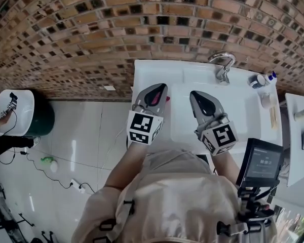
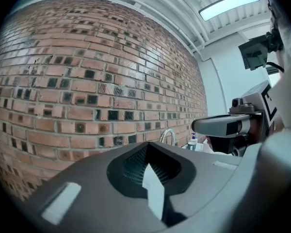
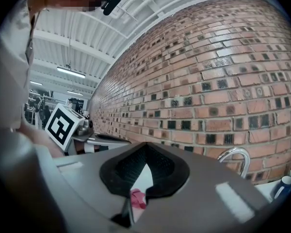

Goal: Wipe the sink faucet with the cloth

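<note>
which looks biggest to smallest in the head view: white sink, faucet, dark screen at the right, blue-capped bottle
1. white sink, by far the largest
2. dark screen; it sits nearer the camera, so this is looks only
3. faucet
4. blue-capped bottle, clearly the smallest

No words, brands or numbers can be read. Black-and-white square marker patterns are borne by the cubes of the left gripper [image 1: 161, 88] and right gripper [image 1: 194, 95]. Print on the screen [image 1: 266, 162], lower right, is illegible.
</note>
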Demonstrator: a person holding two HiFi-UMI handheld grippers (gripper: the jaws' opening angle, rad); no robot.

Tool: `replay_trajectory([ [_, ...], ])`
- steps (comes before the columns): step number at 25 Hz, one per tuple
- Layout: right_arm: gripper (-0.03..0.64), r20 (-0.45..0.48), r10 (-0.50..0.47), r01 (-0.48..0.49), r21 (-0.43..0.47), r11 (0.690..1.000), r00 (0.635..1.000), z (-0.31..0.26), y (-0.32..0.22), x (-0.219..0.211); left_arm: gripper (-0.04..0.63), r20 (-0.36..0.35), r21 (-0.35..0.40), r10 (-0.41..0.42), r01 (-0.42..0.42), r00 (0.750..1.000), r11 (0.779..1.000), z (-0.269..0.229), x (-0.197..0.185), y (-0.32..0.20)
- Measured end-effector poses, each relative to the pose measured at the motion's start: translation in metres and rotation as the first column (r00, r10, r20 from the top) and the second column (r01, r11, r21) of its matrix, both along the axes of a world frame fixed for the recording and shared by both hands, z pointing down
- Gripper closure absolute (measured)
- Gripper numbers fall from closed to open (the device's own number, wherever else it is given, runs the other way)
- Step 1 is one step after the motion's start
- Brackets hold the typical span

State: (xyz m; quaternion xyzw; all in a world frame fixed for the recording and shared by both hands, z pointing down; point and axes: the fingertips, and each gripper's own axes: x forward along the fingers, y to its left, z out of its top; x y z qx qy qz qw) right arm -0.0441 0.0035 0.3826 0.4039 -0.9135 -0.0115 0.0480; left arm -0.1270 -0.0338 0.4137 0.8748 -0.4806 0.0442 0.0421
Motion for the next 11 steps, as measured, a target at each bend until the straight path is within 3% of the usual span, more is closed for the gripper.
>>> replay_trajectory([
  [11,0.628,-0.008,-0.012,0.012,0.015,1.000,1.000,-0.002,0.009,-0.013,0.592,-0.004,-0.010,0.032,-0.032,0.999,0.999,0.005,-0.003,0.013],
])
